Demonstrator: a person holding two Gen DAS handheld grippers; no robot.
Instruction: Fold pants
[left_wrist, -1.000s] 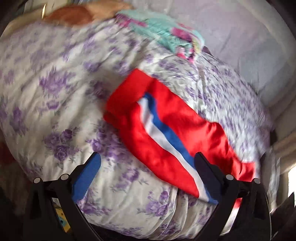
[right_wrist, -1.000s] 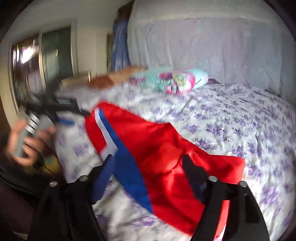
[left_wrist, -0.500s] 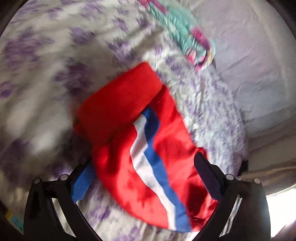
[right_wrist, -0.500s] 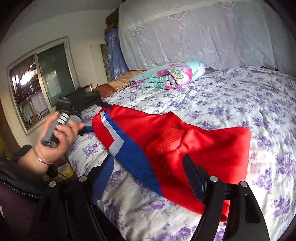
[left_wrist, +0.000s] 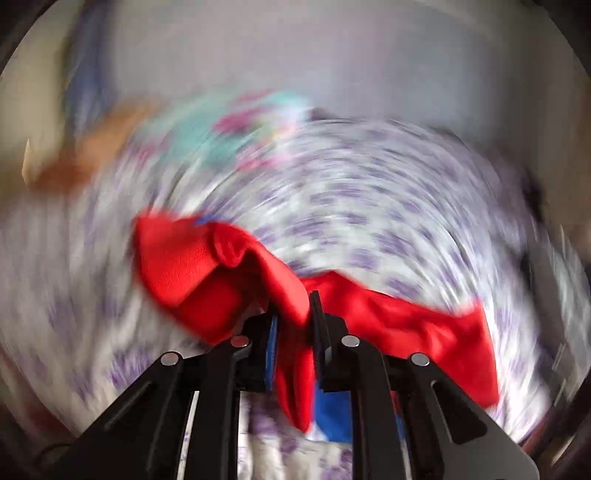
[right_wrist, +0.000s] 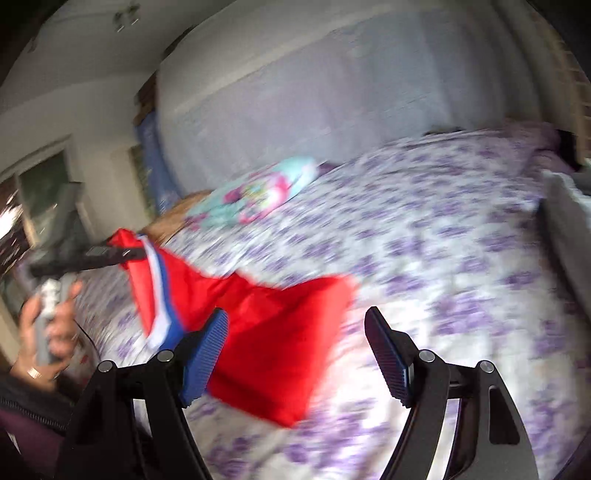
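Observation:
The red pants (left_wrist: 399, 325) with a white and blue side stripe lie on the bed. My left gripper (left_wrist: 293, 306) is shut on one end of the pants and holds it lifted above the quilt; the cloth hangs from its jaws. In the right wrist view the left gripper (right_wrist: 122, 254) grips the striped end at the left, and the pants (right_wrist: 273, 332) slope down onto the bed. My right gripper (right_wrist: 295, 332) is open and empty, just above the lower red part. Both views are blurred by motion.
The bed carries a white quilt with purple flowers (right_wrist: 443, 240). A teal and pink pillow (right_wrist: 258, 188) lies near the pale headboard (right_wrist: 332, 92). A window (right_wrist: 37, 192) is at the left wall. A bed frame edge (right_wrist: 565, 236) is at the right.
My left gripper has closed on the striped end of the pants and lifted it off the quilt. My right gripper has stayed open and shifted right over the pants.

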